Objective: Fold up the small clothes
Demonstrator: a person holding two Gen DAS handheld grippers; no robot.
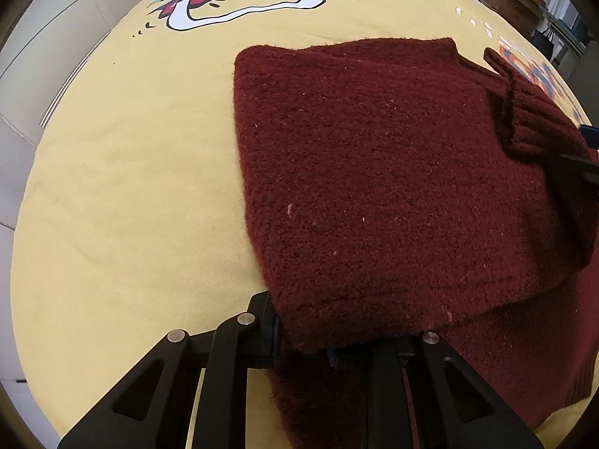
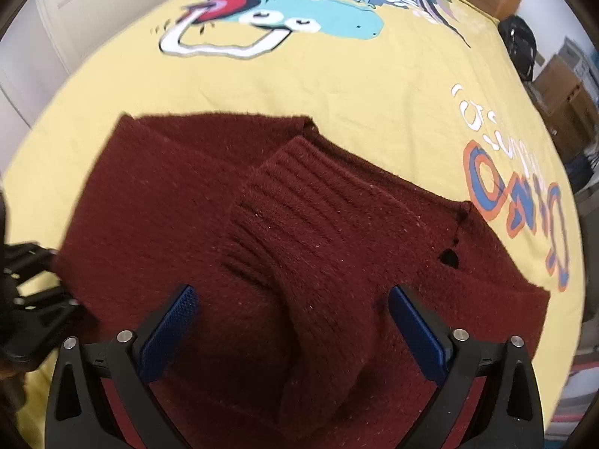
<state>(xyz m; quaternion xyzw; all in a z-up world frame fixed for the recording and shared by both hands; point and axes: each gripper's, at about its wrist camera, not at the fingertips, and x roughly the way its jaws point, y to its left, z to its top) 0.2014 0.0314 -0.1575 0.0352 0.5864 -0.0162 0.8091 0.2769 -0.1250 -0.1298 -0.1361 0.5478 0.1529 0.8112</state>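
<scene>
Pinching maroon sweater (image 1: 374,172) hem: L gripper (image 1: 303,344) clamped on it, R gripper (image 2: 292,321) jaws apart.
Soft, floppy, grippy knit, prob light; R shd take ribbed cuff (image 2: 299,202) edge.

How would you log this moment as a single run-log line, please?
left gripper: shut on sweater corner | right gripper: open over ribbed cuff | surface: yellow cloth
</scene>
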